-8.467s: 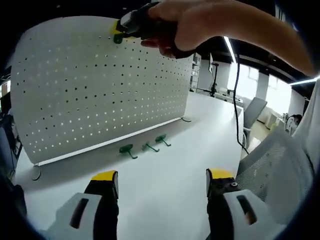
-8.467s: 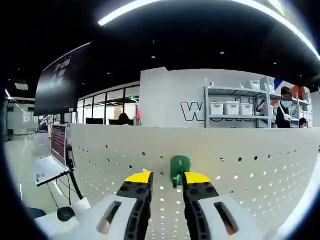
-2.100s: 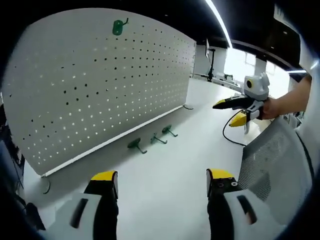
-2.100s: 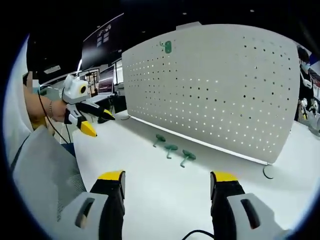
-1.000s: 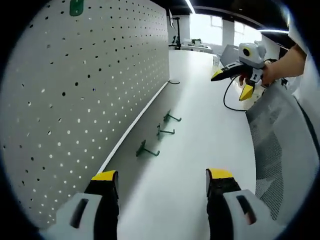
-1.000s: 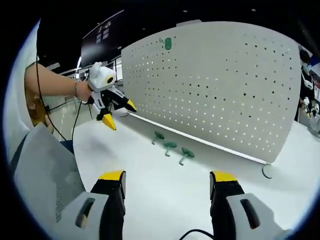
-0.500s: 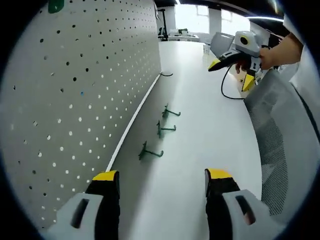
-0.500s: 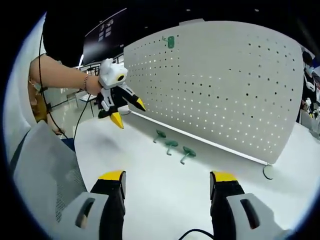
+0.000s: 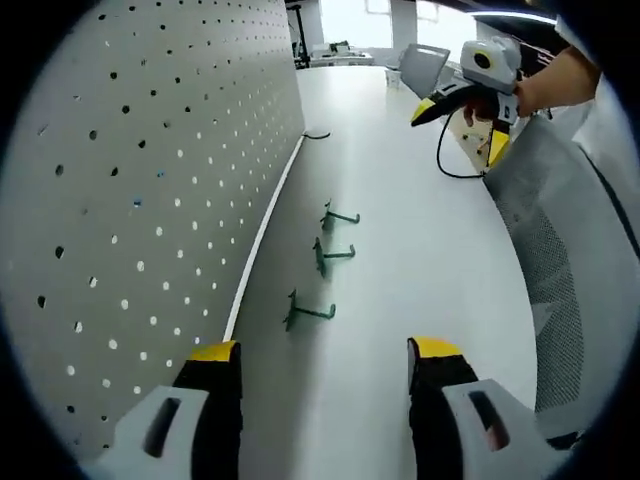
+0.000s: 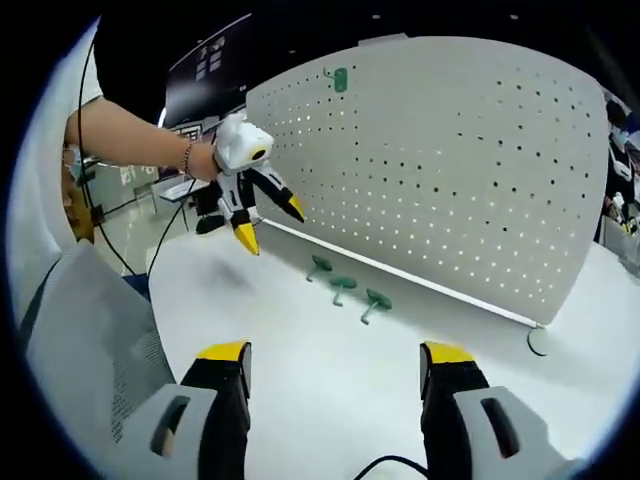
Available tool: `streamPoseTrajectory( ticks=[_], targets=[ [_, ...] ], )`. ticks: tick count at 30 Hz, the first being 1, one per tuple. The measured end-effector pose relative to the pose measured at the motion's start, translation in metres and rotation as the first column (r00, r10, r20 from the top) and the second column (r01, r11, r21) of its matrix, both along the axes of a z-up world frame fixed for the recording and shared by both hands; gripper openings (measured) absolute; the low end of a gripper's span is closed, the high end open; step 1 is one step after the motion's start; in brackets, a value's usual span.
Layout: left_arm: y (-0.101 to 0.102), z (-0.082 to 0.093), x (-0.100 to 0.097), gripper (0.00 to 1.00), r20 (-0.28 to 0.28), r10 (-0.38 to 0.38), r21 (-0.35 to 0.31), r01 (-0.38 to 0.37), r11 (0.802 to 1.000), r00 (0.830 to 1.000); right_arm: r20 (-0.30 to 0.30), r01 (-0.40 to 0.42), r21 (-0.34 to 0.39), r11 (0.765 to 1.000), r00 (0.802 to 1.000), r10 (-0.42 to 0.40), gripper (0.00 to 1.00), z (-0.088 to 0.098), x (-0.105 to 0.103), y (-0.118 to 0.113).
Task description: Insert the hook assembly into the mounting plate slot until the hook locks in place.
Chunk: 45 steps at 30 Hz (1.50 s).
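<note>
Standing upright on the white table [image 10: 330, 390], the white pegboard [image 10: 450, 170] carries one green hook [image 10: 340, 79] near its top edge at about 11 o'clock in the right gripper view. The left gripper view sits close alongside the board [image 9: 130, 200], too near to take in that mounted hook.

Three more green hooks lie loose on the table in a short row just in front of the board's foot. In the left gripper view they run from 12 o'clock down toward centre: far hook [image 9: 338, 215], middle hook [image 9: 328, 254], near hook [image 9: 305, 311], each a flat back plate with a thin prong sticking out. In the right gripper view the same three sit near centre [image 10: 343, 286], well apart from either tool.

The left gripper [image 10: 266, 224] shows in the right gripper view at 10 o'clock, held by a hand [image 10: 195, 155] on an outstretched forearm, its yellow-tipped jaws spread wide, empty and angled down above the table. The right gripper [image 9: 455, 122] appears at 1 o'clock in the left gripper view, gripped in a hand [image 9: 535, 90], with a black cable [image 9: 445, 160] looping below it; its jaws too are parted with nothing between them. A grey mesh chair back [image 9: 565, 280] sits at 3 o'clock.
</note>
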<state>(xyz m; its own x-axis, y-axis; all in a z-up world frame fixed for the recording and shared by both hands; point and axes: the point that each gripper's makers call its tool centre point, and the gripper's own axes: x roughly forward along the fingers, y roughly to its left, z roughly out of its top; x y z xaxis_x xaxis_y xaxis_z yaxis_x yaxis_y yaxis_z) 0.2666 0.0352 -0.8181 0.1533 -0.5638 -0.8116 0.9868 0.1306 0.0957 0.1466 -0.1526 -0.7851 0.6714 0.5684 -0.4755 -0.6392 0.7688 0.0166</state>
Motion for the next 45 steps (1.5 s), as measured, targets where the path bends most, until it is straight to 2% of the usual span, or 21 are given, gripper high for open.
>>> streamPoseTrajectory(
  ticks=[5,17,27,35,37,39,40,41,45],
  targets=[
    [-0.006,-0.007,0.002,0.69,0.003,-0.067,0.04,0.067,0.997,0.998,-0.008,-0.002,-0.004,1.0,1.0,0.002,0.66,-0.003,-0.002,0.0],
    [-0.015,-0.017,0.014,0.71,-0.011,-0.164,0.114,0.164,0.98,0.986,-0.013,-0.006,-0.008,1.0,1.0,0.006,0.69,-0.004,-0.003,-0.002],
    [-0.02,-0.036,0.014,0.71,-0.036,-0.255,0.188,0.258,0.948,0.966,-0.016,0.008,-0.011,1.0,1.0,-0.008,0.68,-0.004,-0.005,-0.007],
    [-0.027,-0.051,0.012,0.7,-0.074,-0.278,0.213,0.288,0.934,0.958,-0.021,0.016,-0.011,1.0,1.0,-0.017,0.68,-0.005,-0.006,-0.009],
    [-0.025,-0.056,0.007,0.69,-0.092,-0.306,0.243,0.32,0.916,0.947,-0.022,0.017,-0.011,1.0,1.0,-0.017,0.67,-0.005,-0.006,-0.009],
    [-0.026,-0.057,0.007,0.68,-0.091,-0.308,0.24,0.321,0.916,0.947,-0.02,0.021,-0.01,1.0,1.0,-0.021,0.67,-0.005,-0.006,-0.01],
    [-0.025,-0.059,0.006,0.67,-0.118,-0.284,0.231,0.304,0.924,0.952,-0.017,0.025,-0.006,1.0,1.0,-0.025,0.67,-0.004,-0.006,-0.011],
    [-0.025,-0.06,0.006,0.67,-0.118,-0.282,0.232,0.302,0.924,0.952,-0.018,0.029,-0.004,1.0,0.999,-0.029,0.67,-0.003,-0.006,-0.012],
    [-0.021,-0.063,0.007,0.67,-0.111,-0.295,0.255,0.314,0.915,0.949,-0.018,0.038,-0.001,0.999,0.999,-0.038,0.67,-0.003,-0.006,-0.014]
  ],
)
